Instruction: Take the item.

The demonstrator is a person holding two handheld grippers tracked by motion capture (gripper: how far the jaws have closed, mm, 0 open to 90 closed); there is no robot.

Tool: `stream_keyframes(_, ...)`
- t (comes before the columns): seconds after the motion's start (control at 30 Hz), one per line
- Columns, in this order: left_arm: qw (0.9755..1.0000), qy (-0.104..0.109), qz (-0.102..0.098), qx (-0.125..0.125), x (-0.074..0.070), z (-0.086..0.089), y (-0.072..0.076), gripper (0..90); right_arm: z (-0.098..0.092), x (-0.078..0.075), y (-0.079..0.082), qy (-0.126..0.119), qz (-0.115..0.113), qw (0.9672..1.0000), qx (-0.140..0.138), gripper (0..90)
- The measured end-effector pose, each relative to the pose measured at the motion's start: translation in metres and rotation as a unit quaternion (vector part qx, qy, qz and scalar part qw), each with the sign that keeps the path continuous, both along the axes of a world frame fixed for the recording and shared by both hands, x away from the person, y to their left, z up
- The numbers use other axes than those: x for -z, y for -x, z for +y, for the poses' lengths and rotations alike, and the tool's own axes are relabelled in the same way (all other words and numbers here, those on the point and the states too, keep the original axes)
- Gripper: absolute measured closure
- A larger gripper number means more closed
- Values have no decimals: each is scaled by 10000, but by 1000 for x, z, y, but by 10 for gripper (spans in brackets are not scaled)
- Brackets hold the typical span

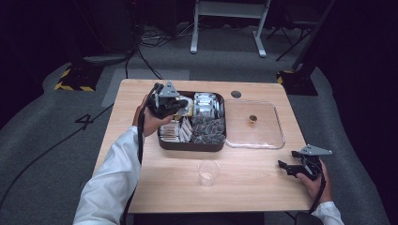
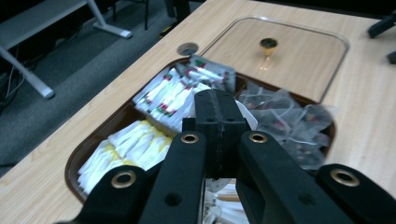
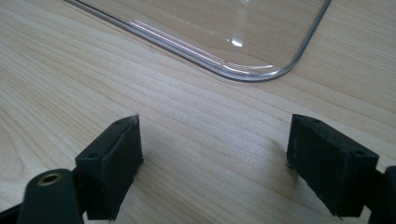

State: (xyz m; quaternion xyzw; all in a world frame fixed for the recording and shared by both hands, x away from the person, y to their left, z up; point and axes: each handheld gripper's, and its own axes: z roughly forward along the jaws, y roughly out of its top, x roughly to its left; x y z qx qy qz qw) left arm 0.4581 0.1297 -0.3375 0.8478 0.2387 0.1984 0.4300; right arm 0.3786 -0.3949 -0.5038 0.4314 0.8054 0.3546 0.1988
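High view: our left gripper (image 1: 179,105) hangs over the tray (image 1: 190,146), 11 o'clock from the cup (image 1: 208,172).

Left gripper view: jaws clenched; whether on a white packet (image 2: 246,116), we cannot tell. Lift straight, slowly.

Right gripper view: our right gripper (image 3: 212,161) released, resting at the lid (image 3: 243,74).

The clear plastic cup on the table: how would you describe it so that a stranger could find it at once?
Start from the wooden table and find the dark sectioned tray of tea bags in its middle. The clear plastic cup stands upright on bare wood just in front of that tray, toward the person. It is the lone round, see-through thing there; the clear lid lies flat.
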Motion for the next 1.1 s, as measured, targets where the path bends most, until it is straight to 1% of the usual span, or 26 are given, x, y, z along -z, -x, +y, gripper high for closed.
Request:
stream_keyframes(0.07, 9999, -31, -33, 108, -3, -3, 6, 900, 0, 0, 0, -1, 1, 10000, 2, 184)
stream_keyframes(0.13, 9997, 25, -51, 219, -5, -6, 13, 900, 0, 0, 0, 0, 1, 10000, 1, 184)
stream_keyframes(0.2, 9994, 4, -52, 338, -6, -9, 19, 900, 0, 0, 0, 0, 2, 10000, 1, 184)
stream_keyframes(0.4, 9982, 48, -45, 598, -5, -20, 37, 900, 0, 0, 0, 0, 2, 10000, 1, 184)
stream_keyframes(0.5, 9974, 9, -84, 714, -4, -25, 45, 900, 0, 0, 0, -3, 2, 10000, 3, 183)
stream_keyframes(0.6, 9964, 26, -81, 845, -4, -28, 53, 900, 0, 0, 0, -4, 5, 10000, 2, 183)
stream_keyframes(0.67, 9956, 60, -66, 934, -5, -31, 58, 900, 0, 0, 0, -2, 3, 10000, 3, 183)
stream_keyframes(0.73, 9946, 17, -101, 1030, -5, -34, 64, 900, 0, 0, 0, -1, 3, 10000, 3, 183)
stream_keyframes(0.8, 9935, 63, -98, 1137, -5, -37, 70, 900, 0, 0, 0, -3, 3, 10000, 3, 183)
stream_keyframes(0.97, 9903, 97, -112, 1382, -4, -45, 85, 900, 0, 0, 0, -2, 1, 10000, 3, 183)
stream_keyframes(1.0, 9896, 76, -122, 1432, -4, -47, 87, 900, 0, 0, 0, -1, 2, 10000, 2, 183)
stream_keyframes(1.03, 9893, 103, -104, 1452, -3, -48, 90, 900, 0, 0, 0, -1, 1, 10000, 3, 183)
stream_keyframes(1.07, 9885, 148, -58, 1503, -2, -50, 93, 900, 0, 0, 0, -2, 1, 10000, 3, 183)
stream_keyframes(1.1, 9878, 149, -56, 1548, -1, -50, 95, 900, 0, 0, 0, -2, 2, 10000, 3, 183)
